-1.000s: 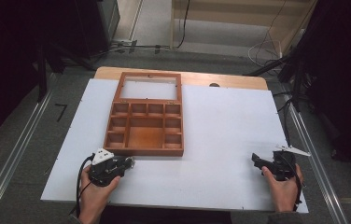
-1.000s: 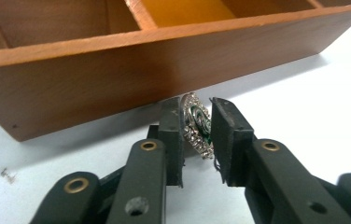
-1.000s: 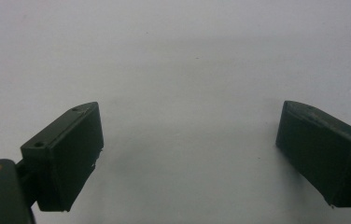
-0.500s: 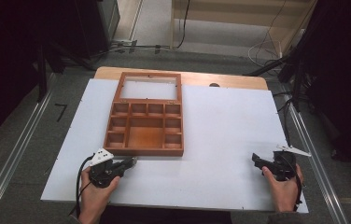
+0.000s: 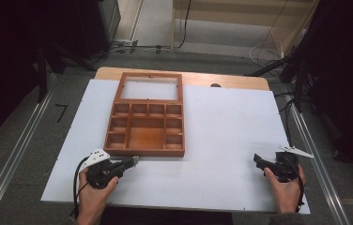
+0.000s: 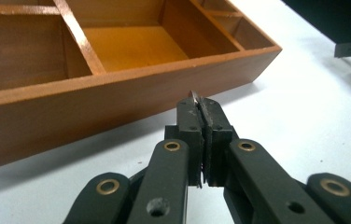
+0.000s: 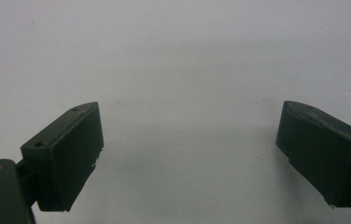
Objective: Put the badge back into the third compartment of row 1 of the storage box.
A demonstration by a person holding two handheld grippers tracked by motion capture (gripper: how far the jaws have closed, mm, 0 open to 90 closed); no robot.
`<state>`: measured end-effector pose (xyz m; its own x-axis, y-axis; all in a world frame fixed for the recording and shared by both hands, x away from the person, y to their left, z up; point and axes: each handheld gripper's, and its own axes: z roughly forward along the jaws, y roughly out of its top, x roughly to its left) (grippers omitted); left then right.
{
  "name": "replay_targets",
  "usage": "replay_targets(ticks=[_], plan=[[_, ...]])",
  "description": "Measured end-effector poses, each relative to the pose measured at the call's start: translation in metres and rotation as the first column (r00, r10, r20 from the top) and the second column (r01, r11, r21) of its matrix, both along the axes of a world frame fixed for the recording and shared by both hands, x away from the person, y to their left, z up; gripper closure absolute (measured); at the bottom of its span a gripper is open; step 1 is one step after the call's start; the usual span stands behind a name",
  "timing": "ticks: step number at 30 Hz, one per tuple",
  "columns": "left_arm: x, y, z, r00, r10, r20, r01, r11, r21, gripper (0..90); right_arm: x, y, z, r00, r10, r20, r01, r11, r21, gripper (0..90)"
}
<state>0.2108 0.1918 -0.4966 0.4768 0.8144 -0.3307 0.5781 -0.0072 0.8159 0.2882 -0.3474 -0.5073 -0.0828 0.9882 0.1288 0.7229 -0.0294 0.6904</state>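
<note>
One wooden box [image 5: 146, 129] lies open on the white desk [image 5: 231, 131], left of the middle and toward the far side, its glazed lid [image 5: 150, 87] folded back flat beyond it. The tray part is split into compartments: a row of four small ones along the far edge, two small ones down each side, a shallow wide one and a larger square one in the middle, and all of them look bare. Two tongs are in play, one in each of the person's hands. The left tongs [image 5: 128, 162] sit at the near left of the desk, just in front of the box's near left corner and close to its front wall without touching it; the left hand [image 5: 95, 187] grips them from below the desk edge, and they point to the right and slightly away. In the left gripper view, the left tongs [image 6: 203, 105] are clenched tight, pad against pad, with a thin sliver of something metallic poking out at the tips; what it is cannot be told. The box wall [image 6: 117, 98] rises just beyond them. The right tongs [image 5: 258, 161] rest at the near right of the desk, well apart from the box, held by the right hand [image 5: 285, 185] and aimed leftward. In the right gripper view, the right tongs [image 7: 190, 154] are spread wide over bare white desk, grasping nothing.
</note>
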Motion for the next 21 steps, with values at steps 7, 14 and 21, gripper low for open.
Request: replay_targets(ticks=[7,14,21], plan=[[0.001,0.004,0.006,0.9998,0.006,0.017,-0.005,0.9995,-0.031,89.6,0.0,0.0,0.0,1.0,0.002,-0.001,-0.002,1.0,-0.001,5.8],[0.006,0.009,0.013,0.9994,0.019,0.03,-0.018,0.9982,-0.058,89.6,-0.001,0.001,0.001,1.0,0.005,0.001,-0.005,1.0,0.001,5.8],[0.012,0.01,0.017,0.9991,0.022,0.036,-0.019,0.9973,-0.071,89.6,-0.001,0.002,0.001,1.0,0.006,0.001,-0.006,1.0,0.003,5.8]])
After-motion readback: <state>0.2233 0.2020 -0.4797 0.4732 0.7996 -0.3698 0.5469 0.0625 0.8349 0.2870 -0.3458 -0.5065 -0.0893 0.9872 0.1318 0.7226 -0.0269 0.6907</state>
